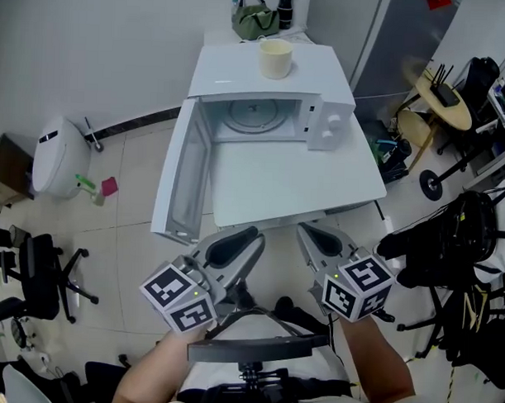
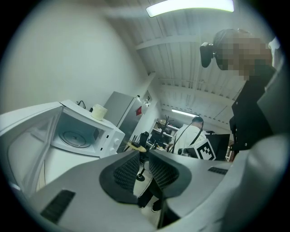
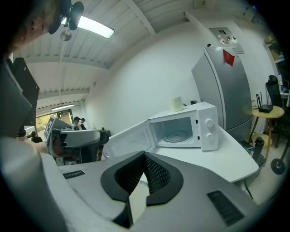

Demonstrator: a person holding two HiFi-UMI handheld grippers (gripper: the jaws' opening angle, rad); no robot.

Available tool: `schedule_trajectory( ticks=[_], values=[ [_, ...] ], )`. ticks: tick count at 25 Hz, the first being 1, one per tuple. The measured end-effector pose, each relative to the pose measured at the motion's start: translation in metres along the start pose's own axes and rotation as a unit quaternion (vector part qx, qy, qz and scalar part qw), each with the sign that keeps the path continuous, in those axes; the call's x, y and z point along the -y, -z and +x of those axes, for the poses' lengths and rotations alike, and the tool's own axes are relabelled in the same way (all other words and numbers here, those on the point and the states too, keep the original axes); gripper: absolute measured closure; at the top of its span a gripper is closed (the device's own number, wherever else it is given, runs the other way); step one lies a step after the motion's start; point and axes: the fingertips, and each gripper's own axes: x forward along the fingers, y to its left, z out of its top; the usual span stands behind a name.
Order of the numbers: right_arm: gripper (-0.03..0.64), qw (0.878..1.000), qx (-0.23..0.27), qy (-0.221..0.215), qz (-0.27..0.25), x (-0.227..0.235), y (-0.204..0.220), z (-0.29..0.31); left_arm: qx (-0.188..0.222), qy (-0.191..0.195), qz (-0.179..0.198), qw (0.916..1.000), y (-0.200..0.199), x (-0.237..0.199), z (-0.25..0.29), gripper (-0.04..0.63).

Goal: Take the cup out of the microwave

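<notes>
The left gripper (image 2: 143,158) is seen with jaws pressed together, nothing between them; the right gripper (image 3: 145,156) is likewise closed and empty. Ahead of both jaws, on the white table (image 1: 294,186), the white box-shaped microwave (image 1: 330,117) is found with its door (image 1: 181,173) swung open. Farther ahead and well apart from the jaws, the cream cylindrical cup (image 1: 275,58) is stood upright on the microwave's roof, mouth up, long axis vertical.

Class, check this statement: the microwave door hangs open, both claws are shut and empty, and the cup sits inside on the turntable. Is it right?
Not quite. The cup stands on top of the microwave, not inside; the turntable is bare, as the head view shows. The door is open, and the left claw and right claw are shut and empty.
</notes>
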Motion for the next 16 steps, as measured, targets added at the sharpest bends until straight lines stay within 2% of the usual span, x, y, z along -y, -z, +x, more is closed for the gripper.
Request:
schedule_trajectory(
  ticks=[16],
  values=[
    [0.612, 1.0, -0.009, -0.008, -0.015, 0.033, 0.028, -0.109, -0.002, -0.026, -0.021, 0.9995, 0.057, 0.089, 0.026, 0.523]
  ],
)
